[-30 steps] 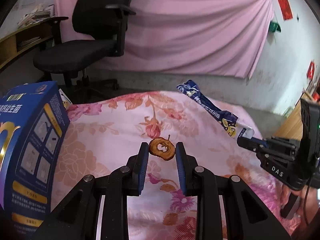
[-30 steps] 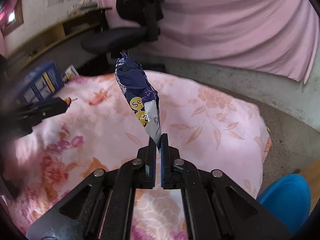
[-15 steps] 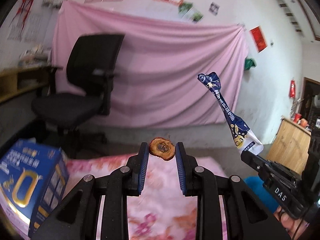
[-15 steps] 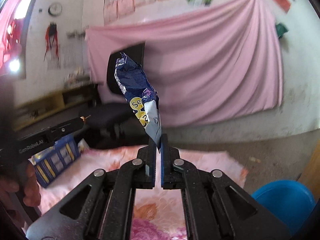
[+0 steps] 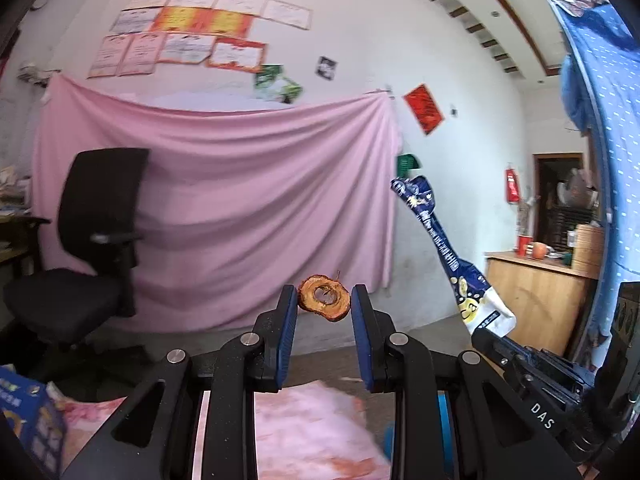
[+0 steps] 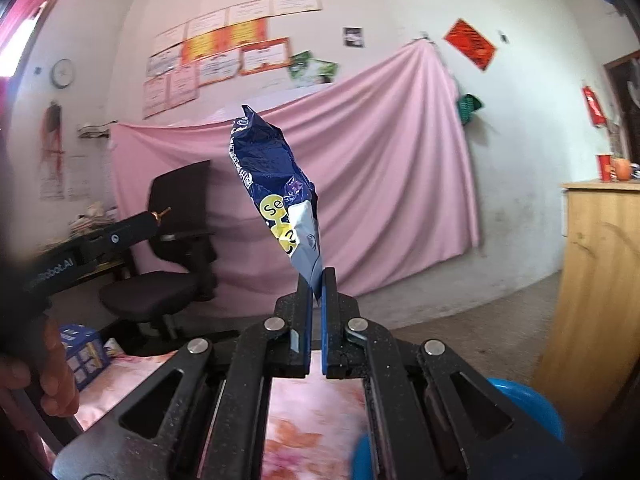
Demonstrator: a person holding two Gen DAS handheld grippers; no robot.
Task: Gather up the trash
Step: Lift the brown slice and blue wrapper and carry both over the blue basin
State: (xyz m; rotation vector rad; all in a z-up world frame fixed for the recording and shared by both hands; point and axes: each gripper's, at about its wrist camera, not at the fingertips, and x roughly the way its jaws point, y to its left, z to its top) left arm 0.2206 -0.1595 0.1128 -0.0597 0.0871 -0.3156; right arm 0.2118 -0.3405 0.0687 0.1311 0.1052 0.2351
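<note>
Both grippers raised, level: left gripper clamps dried fruit ring; right gripper pinches blue wrapper.

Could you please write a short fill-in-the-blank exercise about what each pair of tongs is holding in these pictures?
1. The left tongs grip a brown dried fruit ____ with a hole in its middle.
2. The right tongs are shut on a crumpled dark ____ snack wrapper.
3. Behind the black office chair hangs a ____ cloth.

Missing words: ring; blue; pink
</note>
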